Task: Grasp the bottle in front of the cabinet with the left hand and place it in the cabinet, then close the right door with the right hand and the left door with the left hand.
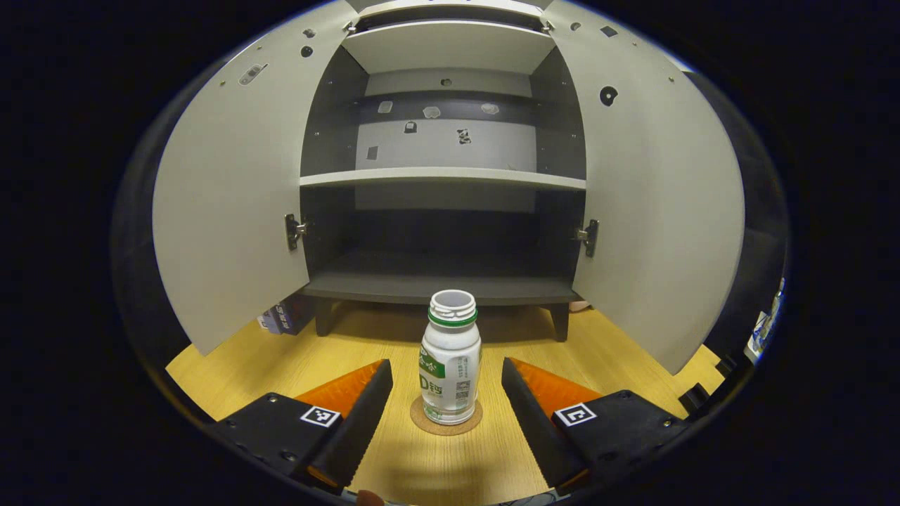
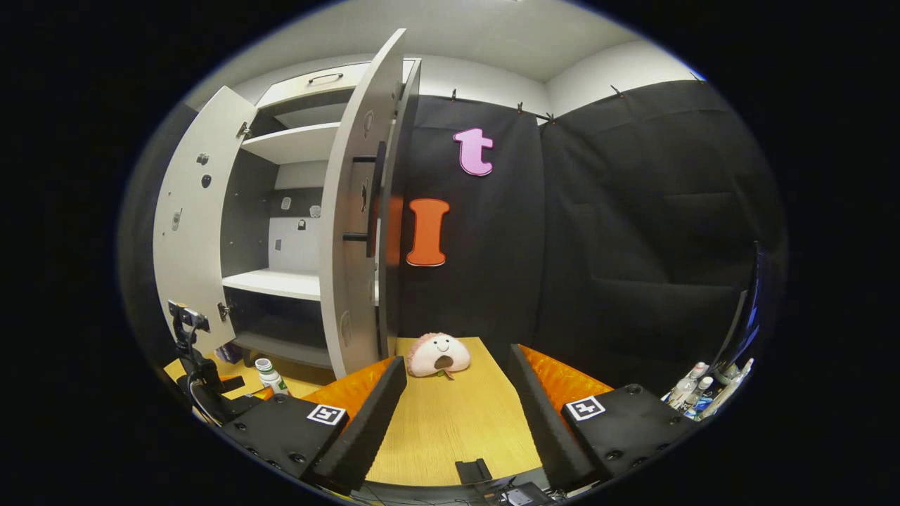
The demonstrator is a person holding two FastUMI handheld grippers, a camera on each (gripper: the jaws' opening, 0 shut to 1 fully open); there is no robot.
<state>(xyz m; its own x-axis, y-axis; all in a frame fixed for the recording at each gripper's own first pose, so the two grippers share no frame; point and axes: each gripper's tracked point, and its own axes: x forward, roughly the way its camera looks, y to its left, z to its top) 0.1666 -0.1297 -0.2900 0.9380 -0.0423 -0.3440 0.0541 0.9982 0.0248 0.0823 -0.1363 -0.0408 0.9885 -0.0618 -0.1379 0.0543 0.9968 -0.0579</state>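
Bottle (image 1: pixel 451 358) placement decides the coming move: in the left gripper view it stands dead ahead of the left gripper (image 1: pixel 447 393), on the line between the two spread fingers and a little beyond their tips, touching neither. Its long axis is vertical; it stands upright on a small round coaster (image 1: pixel 446 420) on the wooden table (image 1: pixel 246 362), open mouth up, no cap visible. The left gripper is wide open and holds nothing, with clear room on both sides of the bottle. I judge that a straight push forward would bring the fingers to either side of the body, and closing across its width suits an upright bottle.

Behind the bottle, toward the table's far edge, the cabinet (image 1: pixel 443 284) stands with both doors swung wide; the bottom shelf looks bare and lies straight beyond the bottle.

In the right gripper view the right gripper (image 2: pixel 455 393) is also spread wide and empty, hovering over the table near a small plush toy (image 2: pixel 439 355). The right door (image 2: pixel 355 232) stands edge-on just left of it. The left gripper is clearly nearer the bottle, which appears small at that view's lower left, by the cabinet's foot.
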